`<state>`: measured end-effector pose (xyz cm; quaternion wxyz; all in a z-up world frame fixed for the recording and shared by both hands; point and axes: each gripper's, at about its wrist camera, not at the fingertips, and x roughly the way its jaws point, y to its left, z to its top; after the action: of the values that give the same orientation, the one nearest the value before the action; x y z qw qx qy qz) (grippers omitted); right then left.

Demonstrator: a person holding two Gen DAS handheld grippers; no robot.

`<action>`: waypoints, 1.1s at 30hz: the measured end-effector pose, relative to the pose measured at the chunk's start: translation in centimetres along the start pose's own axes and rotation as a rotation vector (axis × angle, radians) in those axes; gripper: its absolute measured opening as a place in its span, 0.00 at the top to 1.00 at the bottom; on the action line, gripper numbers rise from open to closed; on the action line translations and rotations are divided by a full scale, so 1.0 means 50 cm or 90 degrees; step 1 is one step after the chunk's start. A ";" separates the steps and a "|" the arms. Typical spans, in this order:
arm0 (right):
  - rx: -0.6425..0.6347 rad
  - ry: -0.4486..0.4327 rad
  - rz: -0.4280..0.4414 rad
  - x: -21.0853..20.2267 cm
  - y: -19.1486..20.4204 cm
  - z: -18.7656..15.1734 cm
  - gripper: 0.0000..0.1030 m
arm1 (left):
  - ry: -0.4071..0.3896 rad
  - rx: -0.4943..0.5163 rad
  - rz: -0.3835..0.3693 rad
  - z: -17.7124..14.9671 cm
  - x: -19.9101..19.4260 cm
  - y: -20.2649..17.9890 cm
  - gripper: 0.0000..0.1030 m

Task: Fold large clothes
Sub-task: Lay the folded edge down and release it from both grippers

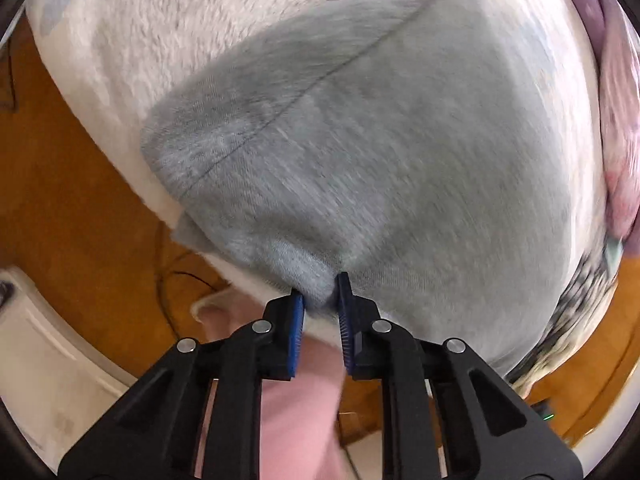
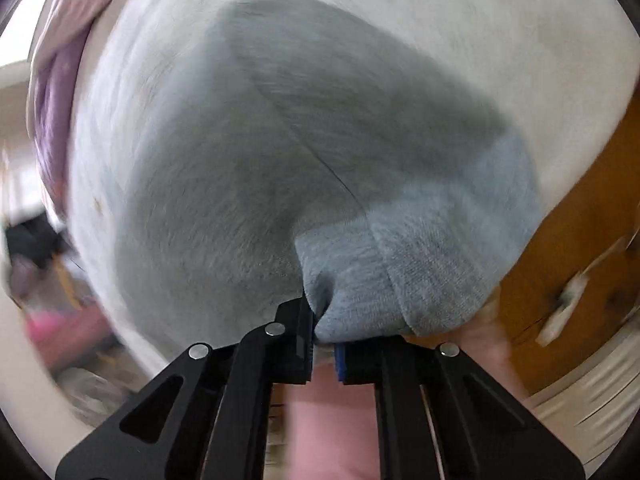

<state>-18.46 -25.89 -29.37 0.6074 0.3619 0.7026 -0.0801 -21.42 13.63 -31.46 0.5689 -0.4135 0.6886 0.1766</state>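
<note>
On the white bed cover (image 1: 120, 48) lies the grey garment (image 1: 380, 152), my left claw (image 1: 320, 300) and right claw (image 2: 320, 330) each pinched shut on its near edge, mid-fold I'd say, so next means carrying both corners across evenly.

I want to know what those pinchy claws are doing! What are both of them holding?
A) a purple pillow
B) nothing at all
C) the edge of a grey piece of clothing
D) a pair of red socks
C. The left gripper and the right gripper each pinch a bunched edge of the grey garment, which lies spread on a white fluffy blanket.
</note>
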 end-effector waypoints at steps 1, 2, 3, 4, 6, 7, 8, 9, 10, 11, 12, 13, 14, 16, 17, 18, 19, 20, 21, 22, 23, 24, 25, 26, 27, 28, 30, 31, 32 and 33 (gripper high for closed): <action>-0.035 0.003 -0.034 -0.008 0.008 -0.005 0.93 | 0.003 0.006 0.006 -0.006 -0.004 0.001 0.85; -0.040 0.005 -0.049 -0.012 0.007 -0.010 0.94 | 0.007 0.016 0.012 -0.012 -0.007 0.004 0.85; -0.040 0.015 -0.061 -0.016 0.001 -0.015 0.93 | 0.012 0.026 0.021 -0.017 -0.008 0.009 0.85; -0.039 0.021 -0.069 -0.019 -0.005 -0.020 0.94 | 0.018 0.029 0.023 -0.012 -0.010 0.016 0.85; -0.054 0.020 -0.091 -0.019 -0.007 -0.026 0.93 | 0.033 0.028 0.025 -0.012 -0.004 0.024 0.85; -0.071 0.014 -0.106 -0.013 -0.008 -0.028 0.93 | 0.042 0.032 0.030 -0.014 0.005 0.030 0.85; -0.079 0.011 -0.114 -0.001 0.001 -0.025 0.90 | 0.046 0.041 0.039 -0.013 0.017 0.033 0.84; -0.091 0.016 -0.131 0.019 0.003 -0.022 0.74 | 0.047 0.052 0.063 -0.009 0.026 0.031 0.80; -0.107 0.044 -0.168 0.041 0.004 -0.019 0.66 | 0.054 0.061 0.089 -0.006 0.034 0.019 0.72; -0.119 0.060 -0.206 0.050 0.009 -0.021 0.53 | 0.068 0.080 0.104 -0.007 0.035 0.012 0.72; -0.137 0.054 -0.238 0.037 0.017 -0.026 0.51 | 0.075 0.103 0.105 -0.009 0.028 0.004 0.72; -0.158 0.038 -0.233 0.010 0.027 -0.033 0.50 | 0.071 0.150 0.118 -0.016 0.009 -0.011 0.72; -0.174 0.035 -0.220 -0.008 0.036 -0.042 0.48 | 0.056 0.205 0.143 -0.028 -0.018 -0.027 0.72; -0.201 0.025 -0.198 -0.071 0.051 -0.068 0.47 | 0.026 0.282 0.185 -0.053 -0.067 -0.050 0.72; -0.213 0.011 -0.195 -0.103 0.059 -0.077 0.47 | 0.009 0.320 0.193 -0.066 -0.097 -0.065 0.72; -0.224 -0.007 -0.188 -0.125 0.074 -0.083 0.47 | -0.014 0.352 0.191 -0.077 -0.126 -0.082 0.72; -0.242 -0.035 -0.172 -0.153 0.091 -0.088 0.47 | -0.036 0.374 0.189 -0.083 -0.147 -0.099 0.72; -0.277 -0.076 -0.141 -0.185 0.121 -0.096 0.47 | -0.062 0.398 0.186 -0.087 -0.165 -0.122 0.75; -0.312 -0.107 -0.119 -0.201 0.150 -0.098 0.48 | -0.086 0.419 0.174 -0.087 -0.178 -0.151 0.99; -0.375 -0.141 -0.108 -0.203 0.199 -0.098 0.51 | -0.101 0.429 0.160 -0.095 -0.178 -0.179 1.00; -0.416 -0.158 -0.116 -0.194 0.233 -0.091 0.63 | -0.117 0.433 0.136 -0.085 -0.180 -0.202 1.00; -0.456 -0.163 -0.127 -0.170 0.267 -0.083 0.80 | -0.123 0.439 0.095 -0.074 -0.176 -0.237 1.00; -0.471 -0.152 -0.121 -0.142 0.296 -0.066 0.85 | -0.116 0.444 0.074 -0.049 -0.171 -0.281 1.00; -0.457 -0.129 -0.096 -0.104 0.312 -0.041 0.92 | -0.109 0.446 0.065 -0.038 -0.152 -0.306 1.00; -0.440 -0.106 -0.074 -0.071 0.317 -0.025 0.96 | -0.103 0.449 0.063 -0.035 -0.130 -0.320 1.00; -0.440 -0.084 -0.069 -0.028 0.335 -0.015 0.97 | -0.094 0.455 0.066 -0.019 -0.095 -0.339 1.00; -0.472 -0.076 -0.081 0.030 0.373 -0.010 0.97 | -0.076 0.453 0.106 0.020 -0.023 -0.348 1.00; -0.487 -0.054 -0.105 0.075 0.387 -0.013 0.97 | -0.069 0.442 0.109 0.034 -0.001 -0.329 1.00; -0.491 -0.044 -0.149 0.119 0.395 -0.008 0.97 | -0.057 0.425 0.124 0.053 0.027 -0.326 1.00; -0.493 -0.038 -0.173 0.154 0.380 -0.011 0.98 | -0.043 0.415 0.135 0.067 0.049 -0.324 1.00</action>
<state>-7.39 -8.66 -30.03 0.7027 0.0080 0.7044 0.1000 -6.81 5.46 -31.03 0.6719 -0.1299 0.7289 0.0189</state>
